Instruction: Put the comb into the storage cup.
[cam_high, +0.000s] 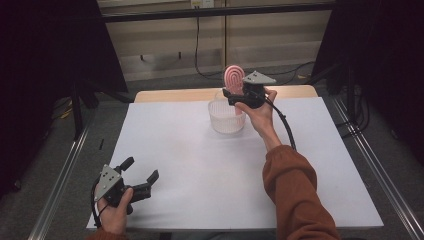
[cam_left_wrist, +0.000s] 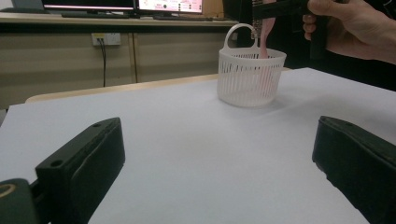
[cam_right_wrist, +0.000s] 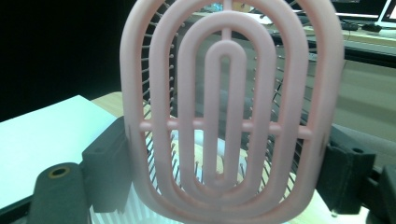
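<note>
One pink brush (cam_right_wrist: 229, 116) clamped in right tool (cam_high: 239, 94), one white basket (cam_left_wrist: 250, 77) below, left tool (cam_high: 142, 176) wide open, empty.

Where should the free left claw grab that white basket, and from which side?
Take the white basket by its upright loop handle, coming down from above. The handle stands on the far rim, clear of the pink brush that the right claw holds over it.

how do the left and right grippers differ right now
The left gripper is open with nothing between its jaws; the right gripper is shut on the pink hairbrush. The left one sits low near the table's front edge; the right one is raised at the far side, over the white basket. Both are black, hand-held, and carry a grey three-cornered plate.
</note>
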